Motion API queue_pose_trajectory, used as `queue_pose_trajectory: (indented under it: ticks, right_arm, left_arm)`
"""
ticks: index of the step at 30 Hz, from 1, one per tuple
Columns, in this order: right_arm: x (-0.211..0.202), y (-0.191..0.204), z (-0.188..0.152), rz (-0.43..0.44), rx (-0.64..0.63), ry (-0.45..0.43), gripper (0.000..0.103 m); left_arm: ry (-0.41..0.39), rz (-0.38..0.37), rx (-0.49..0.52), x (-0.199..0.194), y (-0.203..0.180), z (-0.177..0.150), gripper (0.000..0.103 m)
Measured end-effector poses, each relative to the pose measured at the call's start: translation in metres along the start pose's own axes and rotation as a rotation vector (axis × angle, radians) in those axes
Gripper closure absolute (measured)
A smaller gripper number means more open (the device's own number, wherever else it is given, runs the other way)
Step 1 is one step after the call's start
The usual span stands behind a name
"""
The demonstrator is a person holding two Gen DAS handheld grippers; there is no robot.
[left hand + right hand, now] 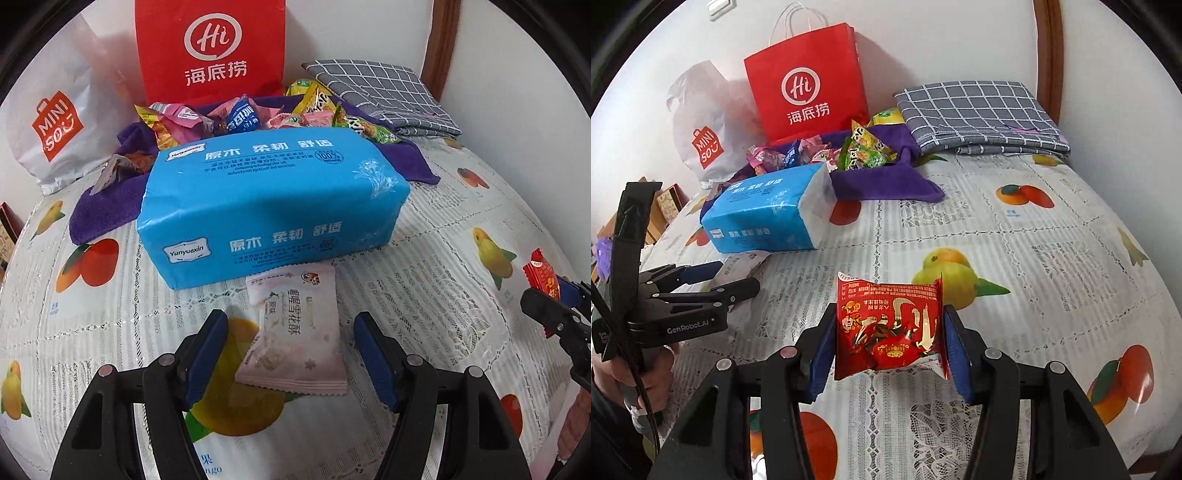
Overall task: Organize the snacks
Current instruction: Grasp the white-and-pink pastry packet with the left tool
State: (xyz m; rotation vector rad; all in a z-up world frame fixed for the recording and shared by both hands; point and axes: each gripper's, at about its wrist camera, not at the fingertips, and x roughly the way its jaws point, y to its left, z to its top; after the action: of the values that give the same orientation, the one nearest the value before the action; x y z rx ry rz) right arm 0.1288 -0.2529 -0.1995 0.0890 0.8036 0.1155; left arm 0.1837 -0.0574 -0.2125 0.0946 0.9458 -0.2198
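A pale pink snack packet (295,350) lies flat on the fruit-print tablecloth (443,258), just in front of a blue tissue pack (273,199). My left gripper (291,321) is open, its blue pads (212,343) standing either side of the packet without touching it. My right gripper (890,314) is shut on a red snack packet (890,328) and holds it upright above the cloth. The right gripper and its red packet (541,273) show at the right edge of the left wrist view. A pile of mixed snacks (236,118) lies on a purple cloth (103,218) behind the tissue pack.
A red paper bag (210,48) and a white Miniso bag (55,125) stand against the back wall. A folded grey checked cloth (384,92) lies at the back right. A hand holds the left gripper (735,277) at the table's left.
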Motion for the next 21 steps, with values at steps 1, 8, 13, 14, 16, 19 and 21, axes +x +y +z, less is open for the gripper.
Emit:
queue_pose_trajectory:
  ticks: [1, 8, 13, 14, 16, 19, 21]
  right_arm:
    - [0.0, 0.0, 0.0, -0.002, -0.001, 0.0, 0.05]
    - [0.0, 0.008, 0.002, -0.017, 0.003, 0.012, 0.05]
    - [-0.006, 0.017, 0.006, -0.015, -0.001, 0.001, 0.05]
    - [-0.009, 0.02, 0.008, -0.017, -0.006, -0.004, 0.05]
    - [-0.013, 0.025, 0.011, -0.023, -0.015, -0.017, 0.05]
    - [-0.019, 0.03, 0.016, -0.026, -0.019, -0.029, 0.05]
    - [-0.022, 0.032, 0.02, -0.023, -0.014, -0.038, 0.05]
  left_arm:
    - [-0.003, 0.004, 0.001, 0.0, 0.0, 0.0, 0.035]
    - [-0.017, 0.039, -0.04, -0.003, 0.008, -0.001, 0.058]
    - [-0.012, 0.043, -0.058, -0.005, 0.015, 0.0, 0.068]
    - [-0.005, 0.032, -0.068, -0.007, 0.017, 0.0, 0.068]
    - [0.006, -0.002, -0.091, -0.01, 0.022, -0.001, 0.068]
    - [0.018, -0.042, -0.119, -0.015, 0.028, -0.003, 0.069]
    - [0.012, -0.056, -0.13, -0.021, 0.032, -0.004, 0.069]
